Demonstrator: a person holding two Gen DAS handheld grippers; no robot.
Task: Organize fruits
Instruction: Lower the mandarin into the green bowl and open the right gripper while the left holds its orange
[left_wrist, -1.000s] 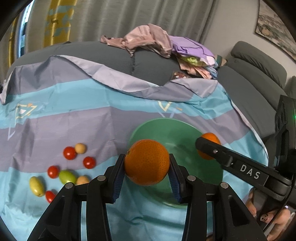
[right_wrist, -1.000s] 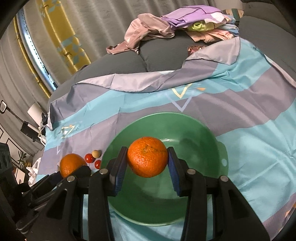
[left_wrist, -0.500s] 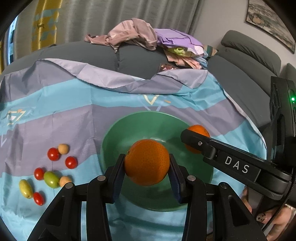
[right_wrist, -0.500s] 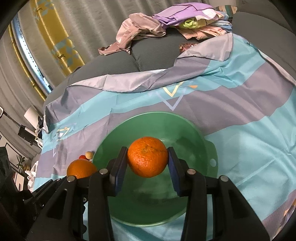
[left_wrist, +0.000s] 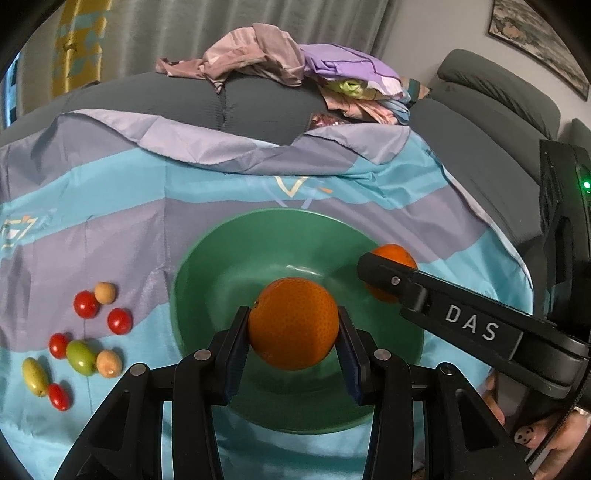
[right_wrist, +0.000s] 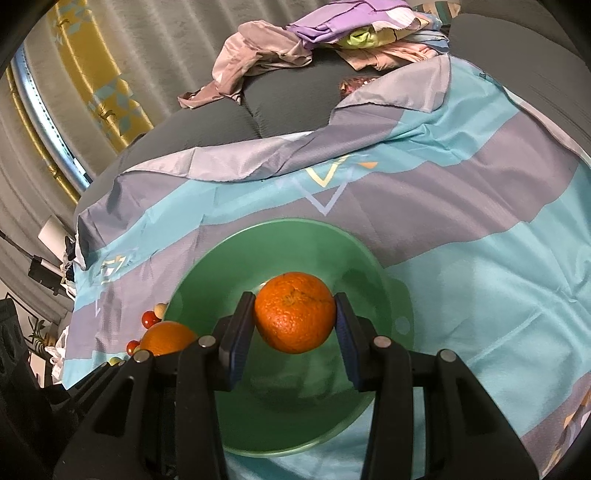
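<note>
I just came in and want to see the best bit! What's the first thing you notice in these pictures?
Two bright oranges, one squeezed in each gripper: the left gripper holds an orange and the right gripper holds another orange, both hanging over the big green bowl. Next, a scatter of little red, green and tan fruits lies on the striped blue cloth left of the bowl.

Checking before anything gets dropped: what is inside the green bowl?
The round green bowl shows only bare green interior. Both orange fruits, clamped in the left gripper and right gripper, hide part of its bottom.
</note>
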